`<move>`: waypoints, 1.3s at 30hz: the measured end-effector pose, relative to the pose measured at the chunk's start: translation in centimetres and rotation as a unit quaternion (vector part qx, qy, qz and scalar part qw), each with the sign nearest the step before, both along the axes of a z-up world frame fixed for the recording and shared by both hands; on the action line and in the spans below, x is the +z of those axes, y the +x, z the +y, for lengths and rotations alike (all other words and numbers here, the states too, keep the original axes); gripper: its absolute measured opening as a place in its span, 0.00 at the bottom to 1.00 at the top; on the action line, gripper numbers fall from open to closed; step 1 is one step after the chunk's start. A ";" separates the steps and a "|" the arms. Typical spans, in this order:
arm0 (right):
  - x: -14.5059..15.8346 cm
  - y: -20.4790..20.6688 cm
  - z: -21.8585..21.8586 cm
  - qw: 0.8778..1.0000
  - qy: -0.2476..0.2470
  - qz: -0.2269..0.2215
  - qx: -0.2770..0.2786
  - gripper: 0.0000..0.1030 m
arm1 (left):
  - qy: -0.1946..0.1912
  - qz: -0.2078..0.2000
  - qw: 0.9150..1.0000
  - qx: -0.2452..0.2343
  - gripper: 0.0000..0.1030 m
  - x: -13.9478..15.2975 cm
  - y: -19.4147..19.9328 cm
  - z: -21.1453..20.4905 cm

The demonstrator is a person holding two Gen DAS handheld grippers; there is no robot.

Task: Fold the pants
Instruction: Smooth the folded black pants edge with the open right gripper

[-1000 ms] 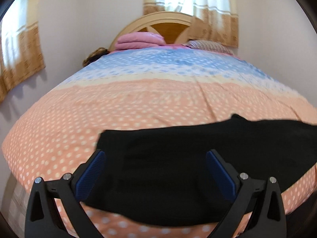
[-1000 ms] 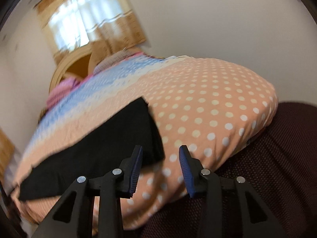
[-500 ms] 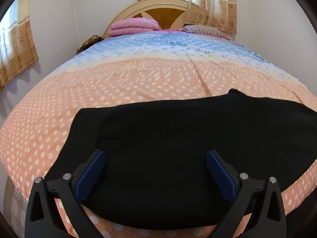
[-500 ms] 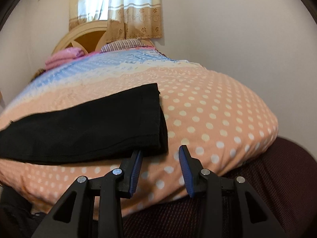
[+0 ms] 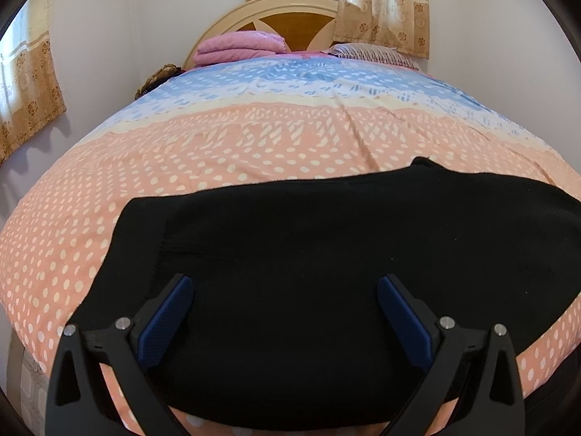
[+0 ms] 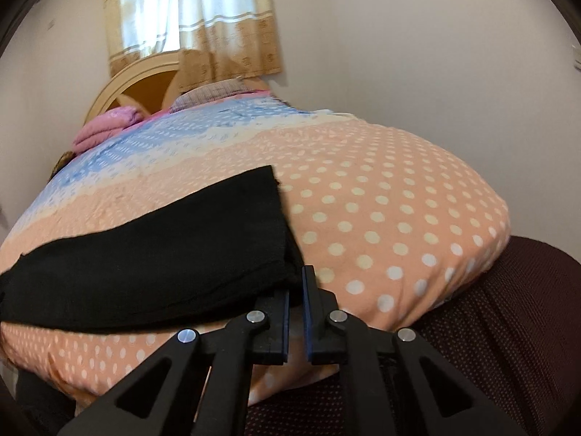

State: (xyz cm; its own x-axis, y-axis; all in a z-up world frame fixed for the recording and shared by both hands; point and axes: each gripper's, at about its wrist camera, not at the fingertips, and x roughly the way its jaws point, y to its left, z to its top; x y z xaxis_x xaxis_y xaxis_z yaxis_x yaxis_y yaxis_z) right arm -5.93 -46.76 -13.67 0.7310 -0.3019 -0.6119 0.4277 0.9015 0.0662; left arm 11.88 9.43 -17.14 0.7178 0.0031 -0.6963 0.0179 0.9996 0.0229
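The right gripper point(image 6: 297, 290) has its blue pads nearly together, pinching the near corner of the black pants point(image 6: 152, 254) at their right end. The left gripper point(image 5: 285, 290) stands spread wide, its fingers point(image 5: 170, 309) over the cloth, gripping nothing. The pants point(image 5: 326, 254) lie flat across the near edge of the bed point(image 5: 254, 145), a long dark band on the dotted peach cover. Past their right end the cover point(image 6: 381, 218) lies bare to the rounded corner; beyond their far edge the bed runs open to the headboard point(image 5: 290, 11), pink blanket point(image 5: 239, 45) and striped pillow point(image 5: 370, 52). Both grippers tilt downward from the near side.
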 end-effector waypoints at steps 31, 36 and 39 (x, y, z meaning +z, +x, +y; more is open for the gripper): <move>2.8 3.0 1.8 0.997 0.031 -0.063 0.035 0.40 | -0.001 -0.014 0.997 -0.071 1.00 0.1 -0.9 -5.7; 1.6 7.7 0.1 0.996 0.065 -0.019 0.051 0.40 | -0.005 -0.009 0.998 -0.063 1.00 0.2 -0.8 -5.4; 0.9 9.1 -0.4 0.995 0.077 -0.023 0.056 0.40 | -0.001 -0.010 0.998 -0.062 1.00 0.3 -0.9 -5.5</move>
State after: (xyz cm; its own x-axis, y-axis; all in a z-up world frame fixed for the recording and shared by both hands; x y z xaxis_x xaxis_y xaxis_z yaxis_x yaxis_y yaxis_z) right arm 3.17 -47.21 -12.76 0.7836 -0.1224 -0.6091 0.3181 0.9211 0.2243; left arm 10.96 3.95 -16.86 0.7260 -0.0884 -0.6820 0.1417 0.9896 0.0226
